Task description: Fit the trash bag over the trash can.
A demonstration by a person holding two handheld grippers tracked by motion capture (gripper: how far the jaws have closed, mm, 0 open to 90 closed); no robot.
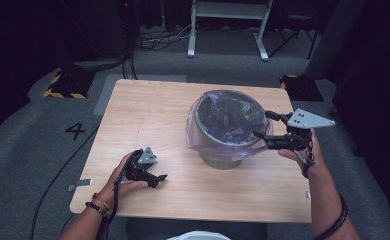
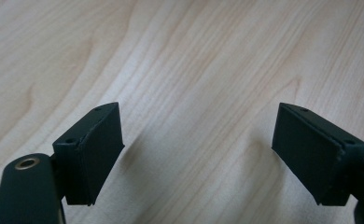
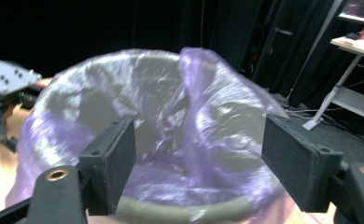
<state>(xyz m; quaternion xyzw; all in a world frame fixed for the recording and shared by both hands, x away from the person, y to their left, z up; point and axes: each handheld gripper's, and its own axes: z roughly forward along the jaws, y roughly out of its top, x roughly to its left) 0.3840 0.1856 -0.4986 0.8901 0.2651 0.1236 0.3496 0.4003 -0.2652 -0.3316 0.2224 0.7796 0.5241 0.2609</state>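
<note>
Purple liner in a grey bin, with both grippers spread wide and empty.

Seen from the high view, the bin stands right of centre on the wooden worktop, its purple bag draped over the rim; the right gripper hovers at the bin's right edge with jaws wide apart and nothing between them, while the left gripper sits low over the worktop's near left part, well apart from the bin. Along the left gripper view, the jaws stand wide over bare wood grain. Along the right gripper view, the jaws gape before the bag and the bin's rim, gripping nothing.
</note>
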